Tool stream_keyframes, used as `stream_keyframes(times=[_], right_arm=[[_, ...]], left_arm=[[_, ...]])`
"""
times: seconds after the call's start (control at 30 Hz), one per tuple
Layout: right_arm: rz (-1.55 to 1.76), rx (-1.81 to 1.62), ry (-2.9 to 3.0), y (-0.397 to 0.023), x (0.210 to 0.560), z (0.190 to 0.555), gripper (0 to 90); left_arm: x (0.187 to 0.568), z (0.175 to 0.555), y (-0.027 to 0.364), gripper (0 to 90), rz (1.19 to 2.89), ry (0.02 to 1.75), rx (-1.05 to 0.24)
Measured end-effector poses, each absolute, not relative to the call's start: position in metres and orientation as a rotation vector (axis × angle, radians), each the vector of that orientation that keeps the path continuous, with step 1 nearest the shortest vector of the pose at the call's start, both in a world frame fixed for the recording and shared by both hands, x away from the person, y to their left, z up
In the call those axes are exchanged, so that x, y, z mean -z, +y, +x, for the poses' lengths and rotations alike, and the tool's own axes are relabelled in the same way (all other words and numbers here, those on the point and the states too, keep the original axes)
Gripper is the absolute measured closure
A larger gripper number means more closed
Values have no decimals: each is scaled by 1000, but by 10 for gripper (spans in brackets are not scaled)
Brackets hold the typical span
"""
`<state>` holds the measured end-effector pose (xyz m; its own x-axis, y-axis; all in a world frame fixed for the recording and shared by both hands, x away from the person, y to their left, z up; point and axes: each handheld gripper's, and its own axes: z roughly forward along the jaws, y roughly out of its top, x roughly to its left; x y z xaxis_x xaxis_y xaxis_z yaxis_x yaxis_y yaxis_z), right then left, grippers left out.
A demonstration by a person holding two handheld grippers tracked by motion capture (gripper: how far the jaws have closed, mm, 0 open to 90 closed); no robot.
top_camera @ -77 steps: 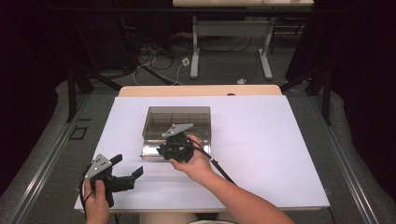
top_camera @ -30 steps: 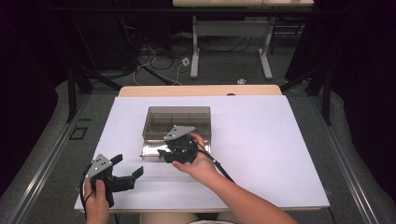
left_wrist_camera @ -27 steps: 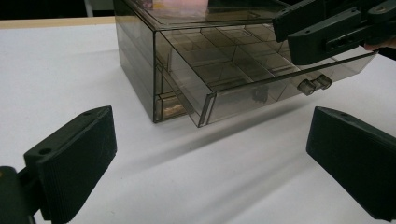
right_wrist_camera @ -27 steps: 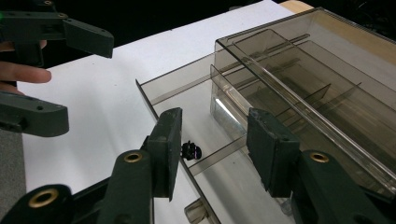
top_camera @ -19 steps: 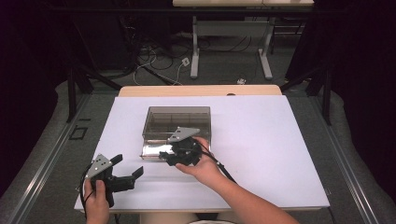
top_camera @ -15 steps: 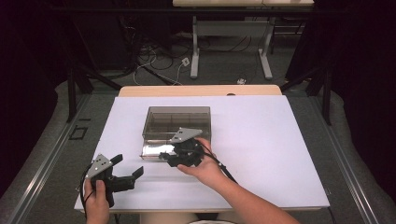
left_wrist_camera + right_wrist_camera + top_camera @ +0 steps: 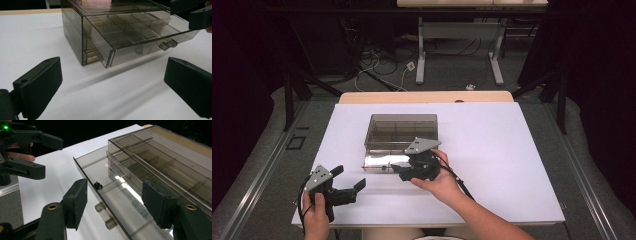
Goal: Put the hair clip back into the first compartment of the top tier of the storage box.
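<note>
A smoky clear drawer box (image 7: 399, 131) stands mid-table, and its lower drawer (image 7: 379, 161) is pulled out toward me. My right gripper (image 7: 397, 172) sits at the drawer's front; its jaws have just been opening. In the right gripper view the right gripper (image 7: 115, 197) is open, with the drawer's front wall and knob (image 7: 105, 216) between the pads but untouched. A tiny black part (image 7: 98, 185) lies inside the drawer (image 7: 120, 185). My left gripper (image 7: 348, 177) rests open near the front left edge, nothing between its fingers. It faces the drawer (image 7: 130, 42) and its knob (image 7: 168, 45).
The white table top (image 7: 512, 150) has free room right of the box and along the front. Past the far edge are dark floor, cables and a desk's legs (image 7: 421, 55). The other hand's gripper (image 7: 197, 12) reaches into the left gripper view's top right.
My right gripper has shifted a little to the right and toward me along the drawer front. The left gripper has not moved.
</note>
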<state>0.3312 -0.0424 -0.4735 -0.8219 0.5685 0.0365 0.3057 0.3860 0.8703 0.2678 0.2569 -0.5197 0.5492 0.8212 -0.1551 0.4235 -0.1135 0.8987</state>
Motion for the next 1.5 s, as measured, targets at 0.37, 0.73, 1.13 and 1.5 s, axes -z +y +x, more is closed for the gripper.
stream_keyframes(times=[0.37, 0.73, 1.13, 1.5], right_arm=[[824, -1412, 2303, -71, 477, 328, 279], [934, -1397, 2236, -104, 479, 326, 186], [1025, -1363, 2185, -138, 486, 321, 119], [1068, -1290, 2139, -168, 497, 313, 0]], left_arm=[[520, 268, 256, 20, 1736, 1044, -476], [520, 268, 256, 20, 1736, 1048, -478], [520, 268, 256, 19, 1732, 1055, -478], [520, 268, 257, 19, 1724, 1063, -481]])
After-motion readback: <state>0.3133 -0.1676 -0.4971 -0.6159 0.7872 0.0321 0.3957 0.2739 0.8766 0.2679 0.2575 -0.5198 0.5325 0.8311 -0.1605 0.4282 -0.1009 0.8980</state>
